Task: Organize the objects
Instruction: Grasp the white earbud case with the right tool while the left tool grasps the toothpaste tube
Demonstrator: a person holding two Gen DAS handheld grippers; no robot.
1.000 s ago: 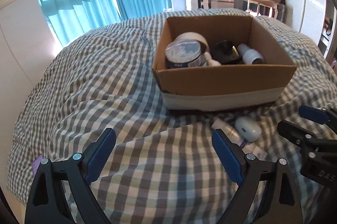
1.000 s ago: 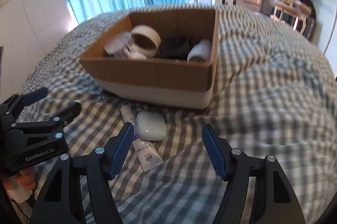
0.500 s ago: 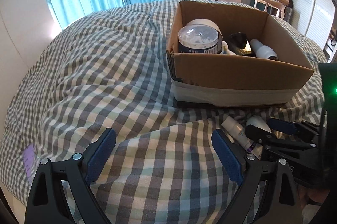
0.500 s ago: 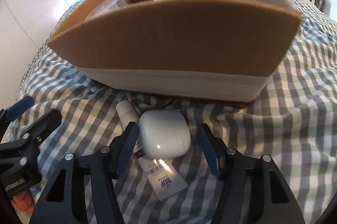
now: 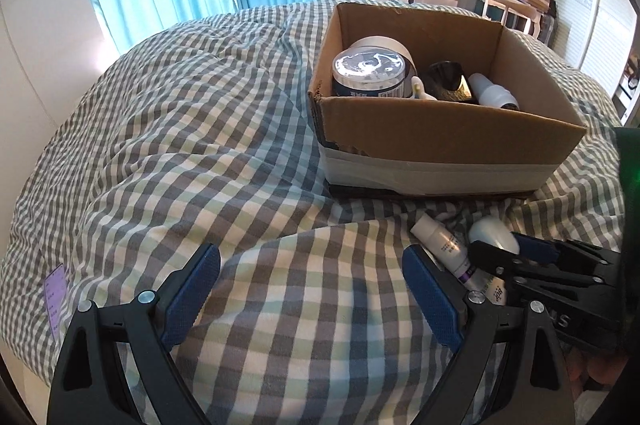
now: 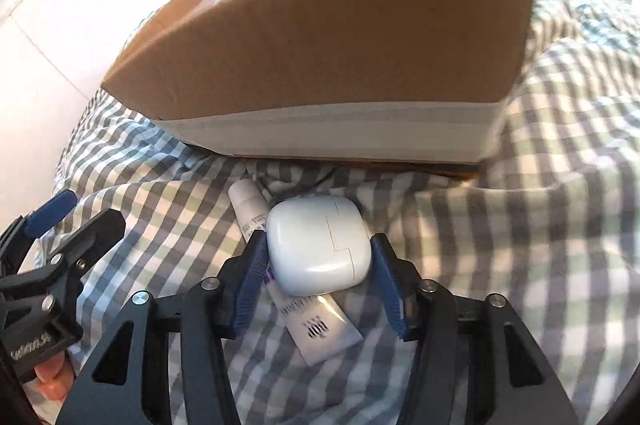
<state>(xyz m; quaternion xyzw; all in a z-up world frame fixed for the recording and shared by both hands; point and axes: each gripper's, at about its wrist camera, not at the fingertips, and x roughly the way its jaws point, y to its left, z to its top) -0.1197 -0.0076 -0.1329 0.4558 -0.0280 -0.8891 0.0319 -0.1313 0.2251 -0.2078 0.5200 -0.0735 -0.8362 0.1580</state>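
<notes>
A: The right tongs [image 6: 320, 265] have just been closing around the white case [image 6: 318, 245]; pads beside it, not clearly pressing. It lies atop the tube [image 6: 316, 325].

B: Smooth shell could squirt out, dragging the tube. Left tongs [image 5: 312, 293] gape empty over the bed [image 5: 180, 145]; box [image 5: 440, 137] beyond.

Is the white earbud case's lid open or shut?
Shut. The case lies flat across a tube on the bed, its lid seam a thin closed line with no gap.
</notes>
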